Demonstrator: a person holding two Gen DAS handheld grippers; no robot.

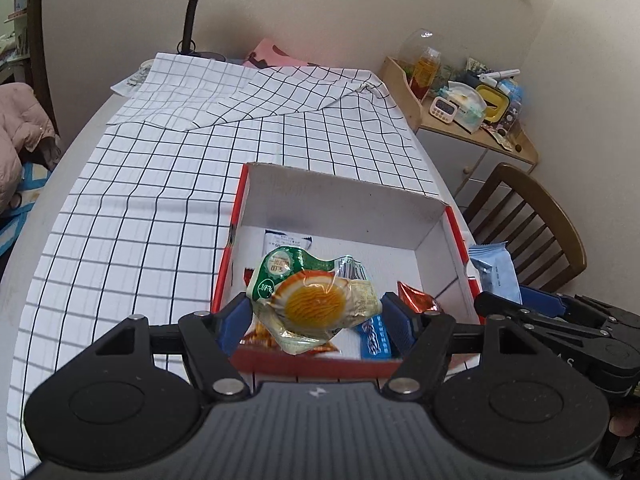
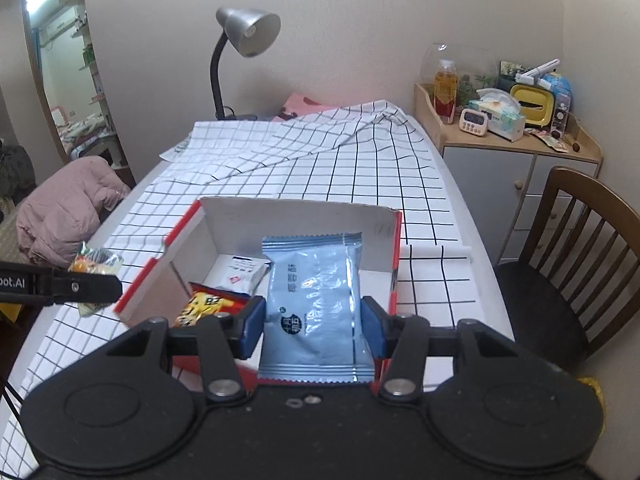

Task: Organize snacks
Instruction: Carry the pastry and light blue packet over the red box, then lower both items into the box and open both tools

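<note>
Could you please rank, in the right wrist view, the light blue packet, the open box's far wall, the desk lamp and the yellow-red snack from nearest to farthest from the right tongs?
1. Light blue packet, clamped in the right tongs.
2. Yellow-red snack, in the box, left.
3. Box's far wall, ahead.
4. Desk lamp, by the back wall.

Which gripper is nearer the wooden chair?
Right. The right gripper, holding a light blue packet, is on the wooden chair's side of the box; the left gripper is farther over.
</note>
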